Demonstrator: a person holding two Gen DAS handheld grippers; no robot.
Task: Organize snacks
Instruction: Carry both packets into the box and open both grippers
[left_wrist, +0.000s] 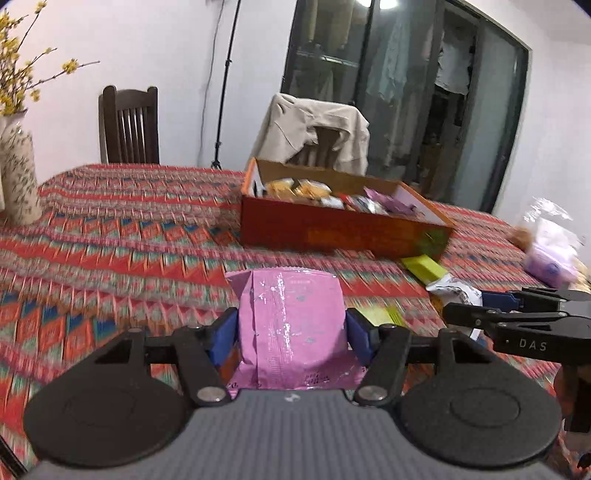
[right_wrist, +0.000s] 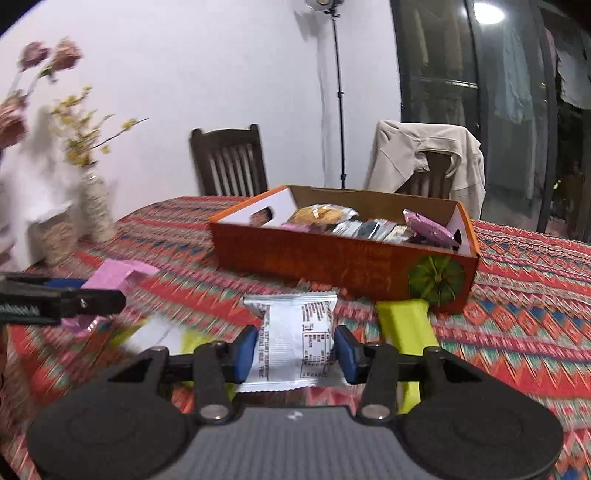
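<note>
Pink packet: a pink packet (left_wrist: 291, 328) is clamped between the 2 blue pads (left_wrist: 223, 334) of the left gripper (left_wrist: 291, 332), its top edge standing past the fingertips and above the tablecloth (left_wrist: 110, 229).
Silver packet: a silver packet (right_wrist: 293, 341) with printed text is gripped between the pads of the right gripper (right_wrist: 295, 350), held over the cloth.
Box: an orange box (right_wrist: 343, 258), open-topped and holding several wrapped snacks, is seen ahead of both grippers, apart from them.
Loose items: a yellow-green packet (right_wrist: 404, 325) lies just in front of the box, partly under its near edge.
Pose: both grippers are angled down toward the table, side by side, the left one visible at the left edge of the right wrist view.
</note>
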